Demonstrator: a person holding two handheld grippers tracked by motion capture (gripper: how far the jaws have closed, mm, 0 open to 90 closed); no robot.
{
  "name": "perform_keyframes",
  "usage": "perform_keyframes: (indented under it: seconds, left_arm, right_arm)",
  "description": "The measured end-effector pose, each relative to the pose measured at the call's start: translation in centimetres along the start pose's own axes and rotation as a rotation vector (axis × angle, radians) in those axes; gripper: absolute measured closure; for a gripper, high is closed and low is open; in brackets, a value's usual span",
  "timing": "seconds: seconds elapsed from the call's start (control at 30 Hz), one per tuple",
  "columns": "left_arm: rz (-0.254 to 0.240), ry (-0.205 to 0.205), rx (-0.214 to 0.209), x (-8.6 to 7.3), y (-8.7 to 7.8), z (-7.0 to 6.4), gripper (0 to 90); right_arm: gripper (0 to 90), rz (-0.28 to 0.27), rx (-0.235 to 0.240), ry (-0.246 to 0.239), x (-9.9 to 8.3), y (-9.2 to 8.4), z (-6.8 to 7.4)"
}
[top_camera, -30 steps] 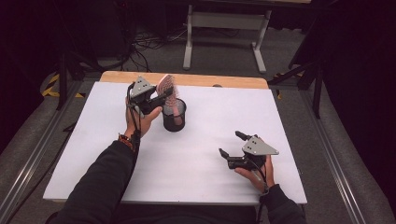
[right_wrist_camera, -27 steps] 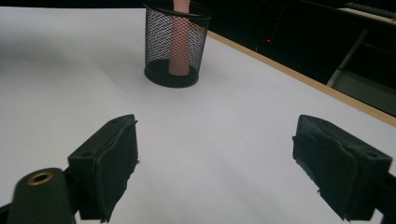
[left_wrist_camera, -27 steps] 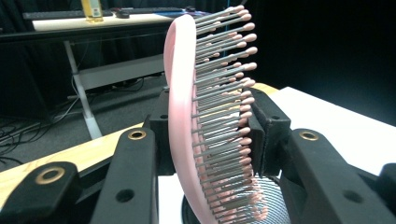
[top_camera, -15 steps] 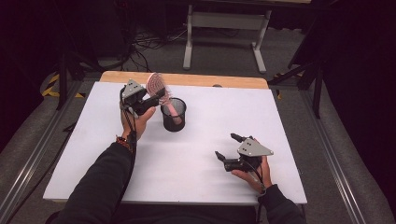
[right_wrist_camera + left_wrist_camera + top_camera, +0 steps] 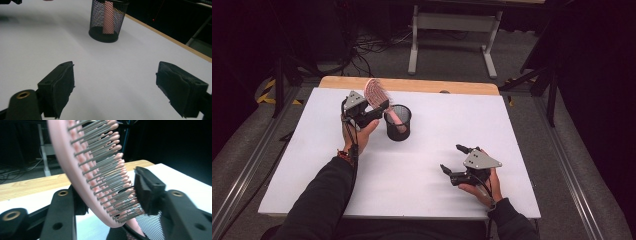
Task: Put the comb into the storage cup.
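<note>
A pink hairbrush (image 5: 374,92) stands with its handle down in a black mesh cup (image 5: 398,122), and its head leans left over the rim. My left gripper (image 5: 381,111) sits around that head. In the left gripper view the brush (image 5: 85,170) lies between the jaws of my left gripper (image 5: 107,195), its back by the left jaw and its bristle tips just at the right pad. These jaws have just been opening and no longer squeeze the head. My right gripper (image 5: 451,157) rests open near the front right, and in its own view my right gripper (image 5: 115,87) is empty, facing the cup (image 5: 107,22).
The white tabletop (image 5: 512,125) has a wooden strip (image 5: 427,86) along its far edge. Beyond it are a grey stand's legs (image 5: 452,40) and floor cables. Metal rails (image 5: 242,175) run along both sides of the table.
My left gripper has shifted left and a little lower, and the brush head has tipped left with it. Its jaws have spread apart. My right hand has hardly moved.
</note>
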State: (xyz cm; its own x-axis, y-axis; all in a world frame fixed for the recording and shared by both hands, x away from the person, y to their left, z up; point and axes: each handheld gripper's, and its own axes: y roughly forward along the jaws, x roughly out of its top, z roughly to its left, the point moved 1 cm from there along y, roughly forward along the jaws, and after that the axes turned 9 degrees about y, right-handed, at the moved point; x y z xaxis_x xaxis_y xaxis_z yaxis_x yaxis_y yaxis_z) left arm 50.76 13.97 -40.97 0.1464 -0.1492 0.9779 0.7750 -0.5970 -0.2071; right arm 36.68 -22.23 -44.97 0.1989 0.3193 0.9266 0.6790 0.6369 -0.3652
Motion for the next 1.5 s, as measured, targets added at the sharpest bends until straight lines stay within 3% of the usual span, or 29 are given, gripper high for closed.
perform_keyframes:
  seconds: [0.17, 0.5, 0.93, 1.5]
  left_arm:
    - [-0.025, -0.003, 0.007, 0.1, -0.3, 0.1, 42.6]
    - [-0.013, 0.051, 0.033, 0.8, -0.9, -0.2, 28.7]
    - [0.0, 0.12, 0.039, 1.9, -2.1, 0.4, 21.1]
    - [0.016, 0.227, 0.009, 3.4, -3.9, 0.4, 15.8]
  right_arm:
    - [15.7, 0.005, 0.003, 0.001, 0.0, 0.1, 0.0]
    - [15.7, 0.008, 0.003, -0.009, 0.0, 0.1, 0.1]
    - [15.7, 0.007, -0.005, -0.013, 0.0, 0.1, 0.0]
    - [16.3, 0.008, -0.01, -0.014, 0.1, 0.0, 0.0]
